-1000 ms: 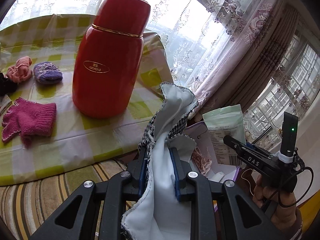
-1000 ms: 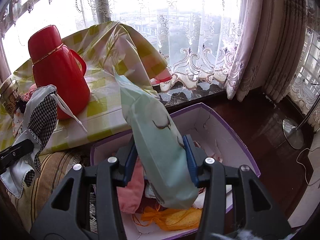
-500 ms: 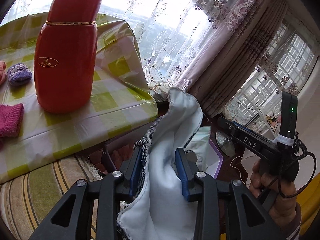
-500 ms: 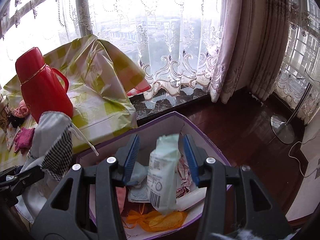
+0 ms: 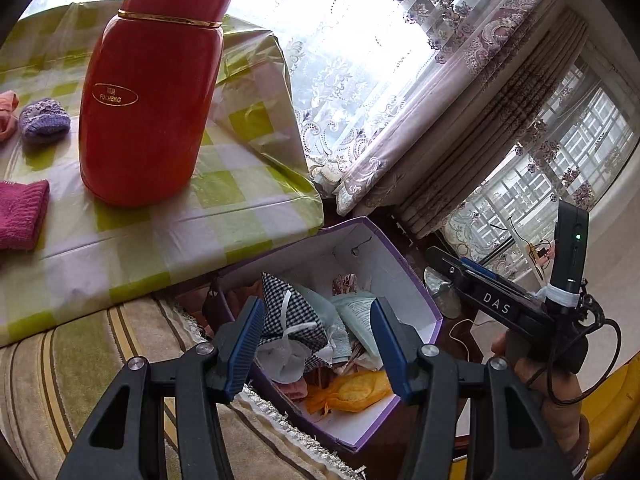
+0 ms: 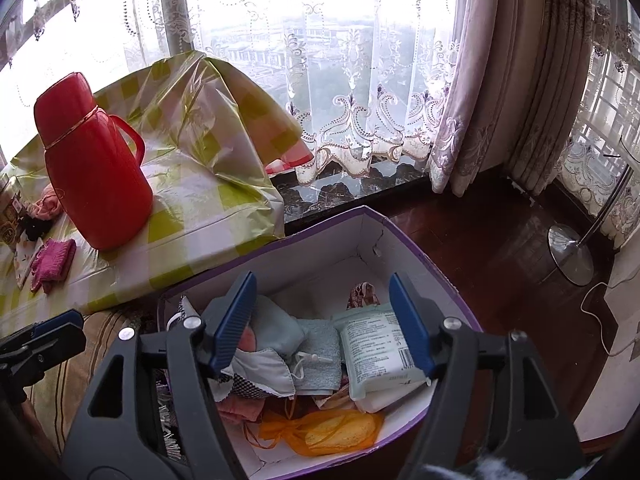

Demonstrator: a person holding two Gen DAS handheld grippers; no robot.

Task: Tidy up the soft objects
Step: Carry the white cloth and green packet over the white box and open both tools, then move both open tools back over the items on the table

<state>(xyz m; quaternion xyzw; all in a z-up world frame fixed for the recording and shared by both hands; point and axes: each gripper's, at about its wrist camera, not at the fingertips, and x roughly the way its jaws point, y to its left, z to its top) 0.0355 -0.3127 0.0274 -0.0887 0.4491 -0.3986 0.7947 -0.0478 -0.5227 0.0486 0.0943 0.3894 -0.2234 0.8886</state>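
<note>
The red flask (image 5: 152, 92) reads "FUHENG"; the right gripper (image 6: 322, 324) body is marked "DAS". It stands on a checked tablecloth (image 5: 224, 200) by lace curtains. The left gripper (image 5: 316, 344) and the right one are opening, empty, above the purple box (image 6: 404, 236); the checked pouch (image 5: 294, 316) lies inside, its point up.

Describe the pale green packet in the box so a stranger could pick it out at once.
Find the purple-rimmed box on the floor beside the checked table. The pale green packet lies toward its right side, next to a folded blue-grey towel. Unlike the cloth items around it, it is smooth, with printed text and a barcode.
</note>
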